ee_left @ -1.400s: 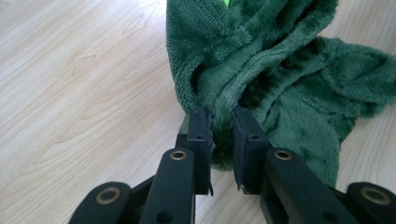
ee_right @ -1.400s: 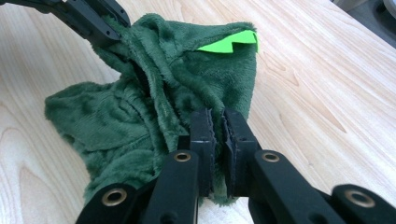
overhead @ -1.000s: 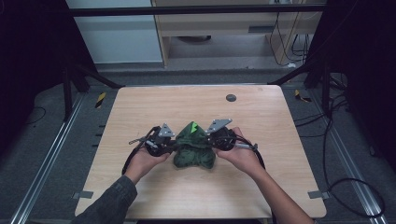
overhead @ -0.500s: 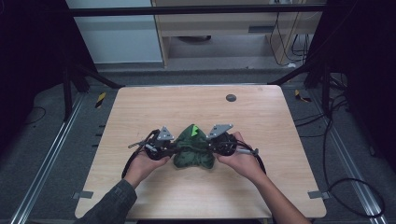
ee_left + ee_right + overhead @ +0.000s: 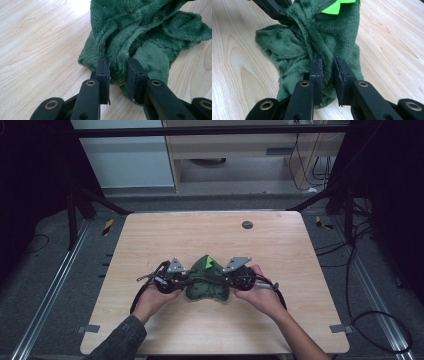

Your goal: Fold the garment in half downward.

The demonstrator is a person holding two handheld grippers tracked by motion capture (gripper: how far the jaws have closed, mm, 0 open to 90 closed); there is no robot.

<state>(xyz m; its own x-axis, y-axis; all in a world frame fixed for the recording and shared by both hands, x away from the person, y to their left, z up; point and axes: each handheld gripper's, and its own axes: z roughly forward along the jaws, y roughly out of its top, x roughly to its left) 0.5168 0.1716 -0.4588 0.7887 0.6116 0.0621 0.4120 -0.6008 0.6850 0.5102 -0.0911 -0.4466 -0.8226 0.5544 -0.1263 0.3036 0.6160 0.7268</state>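
Both grippers pinched the green plush garment (image 5: 207,282), bunched mid-table nearer the front edge.
Your left gripper (image 5: 119,75) and right gripper (image 5: 327,75) each had jaws closed on a fleece fold; you risked the thin folds slipping out if you pulled apart, or the lime-green spikes (image 5: 339,6) snagging. No readable writing or labels on the wooden table (image 5: 150,235).

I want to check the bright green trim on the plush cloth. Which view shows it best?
The right gripper view: the bright green trim sits close up at the top of the dark green plush cloth, its jagged edge clear. The high view shows it as a tiny patch. The left gripper view has plain dark plush between the tongs.
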